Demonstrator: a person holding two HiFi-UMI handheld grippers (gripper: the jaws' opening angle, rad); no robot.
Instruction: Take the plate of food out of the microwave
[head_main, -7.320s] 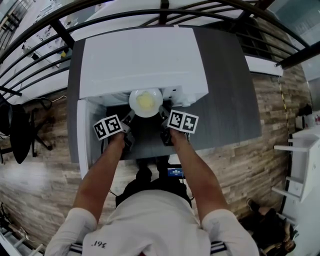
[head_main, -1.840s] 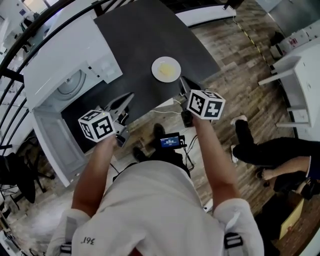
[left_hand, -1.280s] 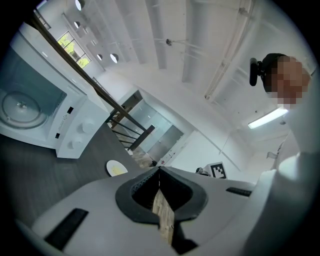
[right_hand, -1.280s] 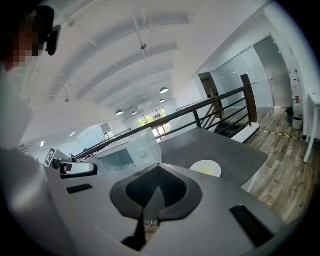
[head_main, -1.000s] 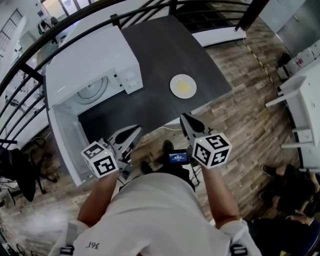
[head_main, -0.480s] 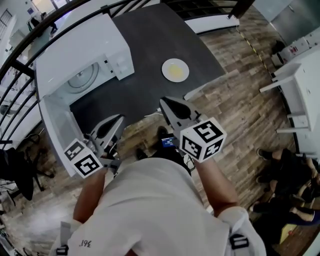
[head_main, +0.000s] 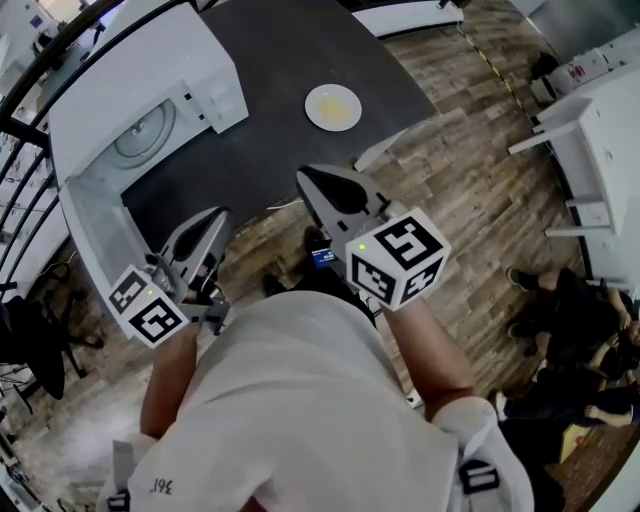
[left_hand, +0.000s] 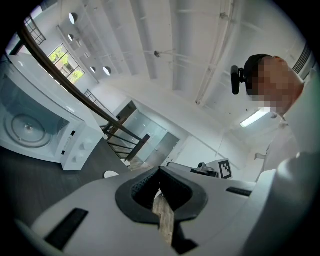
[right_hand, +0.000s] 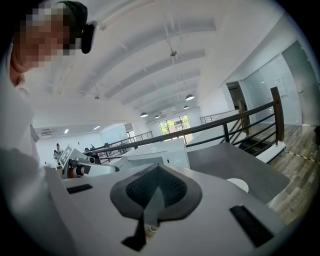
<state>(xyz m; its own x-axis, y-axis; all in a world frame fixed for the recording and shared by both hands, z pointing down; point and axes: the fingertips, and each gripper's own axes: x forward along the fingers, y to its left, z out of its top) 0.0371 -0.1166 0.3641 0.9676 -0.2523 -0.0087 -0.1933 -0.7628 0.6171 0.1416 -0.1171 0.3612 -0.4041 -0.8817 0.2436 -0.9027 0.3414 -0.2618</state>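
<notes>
- Dark bench (head_main: 275, 55) on a wood floor (head_main: 470, 190).
- One open microwave (head_main: 125, 85); one plate (head_main: 333, 107), yellow food, perhaps egg.
- Two grippers, left gripper (head_main: 214, 220) and right gripper (head_main: 310, 180): jaws closed, empty.

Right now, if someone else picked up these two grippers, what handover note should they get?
Left gripper: jaws together, nothing in them, held close to the body.
Right gripper: also shut and empty, close to the body.
Plate of food: sits on the dark table beside the microwave; neither gripper touches it.
Microwave: door open, turntable bare.
Done: the plate is out of the microwave.
Left: nothing for the task itself; closing the door would be an optional extra.
</notes>
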